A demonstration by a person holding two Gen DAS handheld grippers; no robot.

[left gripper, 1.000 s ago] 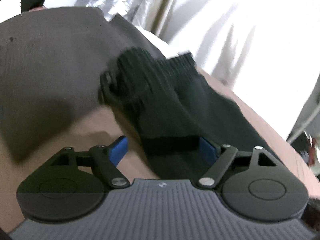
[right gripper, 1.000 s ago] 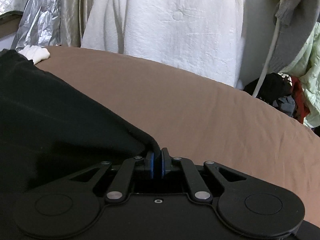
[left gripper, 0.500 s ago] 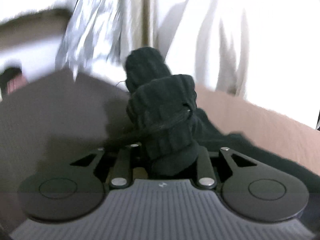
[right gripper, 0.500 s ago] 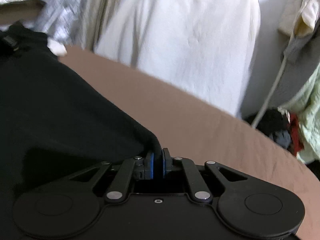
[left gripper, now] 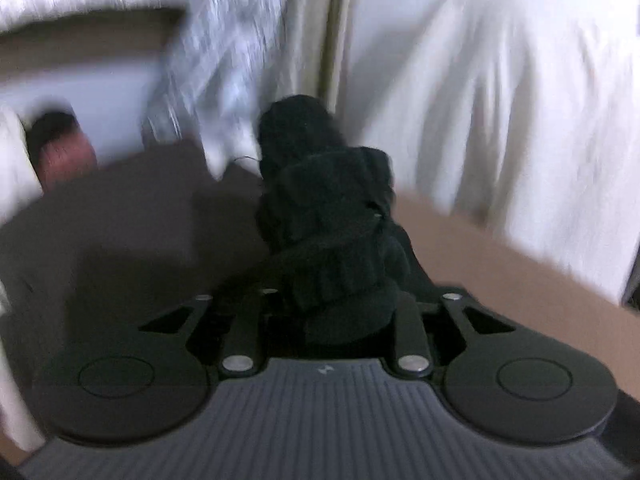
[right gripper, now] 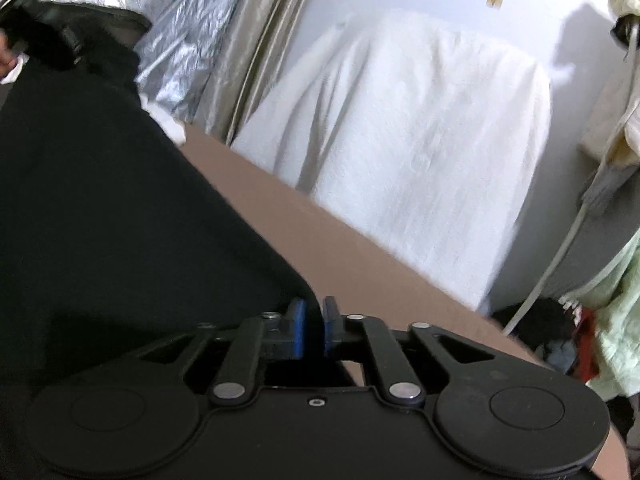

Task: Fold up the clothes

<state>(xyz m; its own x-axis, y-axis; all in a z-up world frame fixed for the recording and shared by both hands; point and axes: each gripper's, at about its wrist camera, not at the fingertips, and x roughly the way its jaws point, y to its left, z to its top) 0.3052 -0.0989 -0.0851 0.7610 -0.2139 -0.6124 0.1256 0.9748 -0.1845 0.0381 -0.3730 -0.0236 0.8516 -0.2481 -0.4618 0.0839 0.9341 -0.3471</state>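
A black knit garment [right gripper: 120, 208] lies spread over a brown surface [right gripper: 360, 264]. In the left wrist view its ribbed cuff [left gripper: 328, 208] is bunched up and stands raised above my left gripper [left gripper: 336, 304]. The knit fills the space between the jaws and hides the pads, and the jaws are opening. In the right wrist view my right gripper [right gripper: 315, 312] sits at the garment's near corner. Its blue pads [right gripper: 298, 326] show a narrow gap and are opening. The cloth's edge ends at the left pad's tip.
A grey garment [left gripper: 140, 208] lies on the brown surface [left gripper: 500, 264] left of the cuff. Behind the surface hang a white sheet [right gripper: 420, 140], a beige curtain [right gripper: 256, 52] and silver foil [right gripper: 180, 40]. A heap of clothes [right gripper: 600, 320] sits at the far right.
The left gripper closed on the black cuff and lifted it off the surface. The right gripper rose and rolled, and its pads, pinched on the cloth's corner before, now stand slightly apart.
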